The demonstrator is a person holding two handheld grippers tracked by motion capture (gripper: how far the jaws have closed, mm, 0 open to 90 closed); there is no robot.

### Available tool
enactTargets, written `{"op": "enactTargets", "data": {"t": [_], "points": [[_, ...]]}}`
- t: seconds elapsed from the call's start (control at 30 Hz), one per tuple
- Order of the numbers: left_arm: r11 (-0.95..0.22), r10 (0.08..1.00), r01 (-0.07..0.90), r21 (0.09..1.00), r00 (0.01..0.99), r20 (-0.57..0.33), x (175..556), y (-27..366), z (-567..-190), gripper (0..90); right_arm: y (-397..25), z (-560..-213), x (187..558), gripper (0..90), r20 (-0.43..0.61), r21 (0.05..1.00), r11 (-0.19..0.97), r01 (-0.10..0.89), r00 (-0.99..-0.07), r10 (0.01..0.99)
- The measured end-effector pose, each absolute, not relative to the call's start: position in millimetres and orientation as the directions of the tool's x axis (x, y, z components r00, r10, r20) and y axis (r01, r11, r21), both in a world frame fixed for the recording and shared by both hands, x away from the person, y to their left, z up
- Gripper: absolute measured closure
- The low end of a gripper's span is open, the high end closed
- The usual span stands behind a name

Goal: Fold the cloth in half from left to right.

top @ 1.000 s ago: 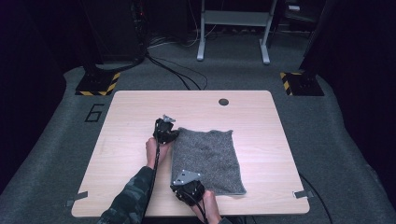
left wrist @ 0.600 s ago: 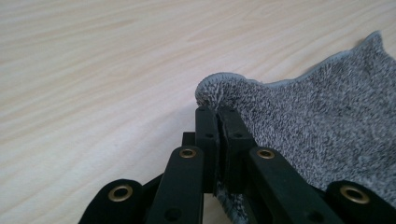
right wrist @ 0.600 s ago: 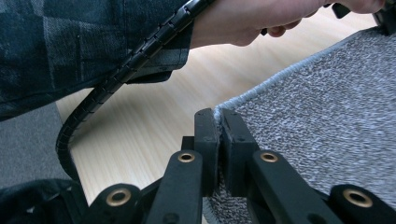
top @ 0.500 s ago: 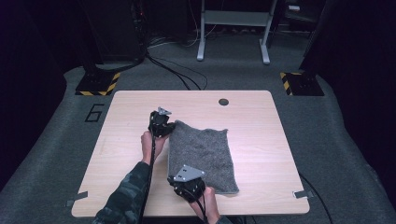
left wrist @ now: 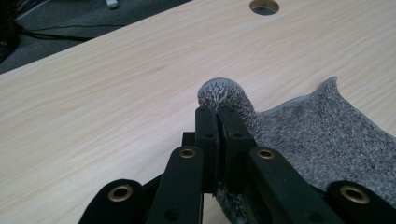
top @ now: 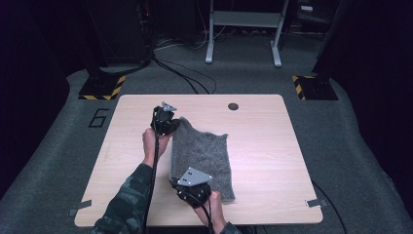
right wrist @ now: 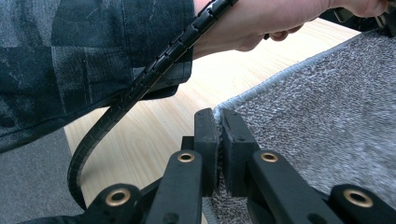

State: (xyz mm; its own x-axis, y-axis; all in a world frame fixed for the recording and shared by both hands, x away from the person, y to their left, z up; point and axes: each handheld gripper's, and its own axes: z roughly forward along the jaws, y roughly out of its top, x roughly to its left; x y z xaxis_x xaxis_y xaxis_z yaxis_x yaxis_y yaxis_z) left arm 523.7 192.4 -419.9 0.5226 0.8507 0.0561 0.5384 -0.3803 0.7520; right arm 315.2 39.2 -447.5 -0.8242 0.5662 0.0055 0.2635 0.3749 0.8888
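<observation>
High view: a grey towel [top: 204, 156] lies on the light wooden table [top: 272, 161], left of centre, with its two left corners pinched. The left gripper [top: 165, 123] holds the far corner near the table's far-left part; the right gripper [top: 194, 187] holds the near corner close to the person's edge. The towel's left side looks gathered inward while the right side lies flat, well short of the round cable hole [top: 233, 106].

Left gripper view: the black jaws are closed tight on a bunched fold of the towel [left wrist: 327, 135], which loops up over their tips. That hold looks secure, though the thick roll may drag unevenly if pulled sideways.

Right gripper view: the jaws are shut on the towel's [right wrist: 327, 116] hemmed corner, catching only its very edge. Beyond it, the other hand [right wrist: 261, 18] and a ribbed cable [right wrist: 140, 88] cross close above. The likely trouble lies here: so thin a bite may slip free under tension, dropping the corner and skewing any fold; the trailing cable could also snag the cloth.
</observation>
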Motion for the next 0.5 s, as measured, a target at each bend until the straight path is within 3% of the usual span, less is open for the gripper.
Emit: {"op": "enactTargets", "data": {"t": [0.5], "points": [[-0.425,0.82,0.535,0.73,0.568,0.061,528.1,155.4,-429.3,87.0,6.4,-453.4,309.2,85.1,0.008,0.878,0.372,0.301,-0.786,0.618]]}}
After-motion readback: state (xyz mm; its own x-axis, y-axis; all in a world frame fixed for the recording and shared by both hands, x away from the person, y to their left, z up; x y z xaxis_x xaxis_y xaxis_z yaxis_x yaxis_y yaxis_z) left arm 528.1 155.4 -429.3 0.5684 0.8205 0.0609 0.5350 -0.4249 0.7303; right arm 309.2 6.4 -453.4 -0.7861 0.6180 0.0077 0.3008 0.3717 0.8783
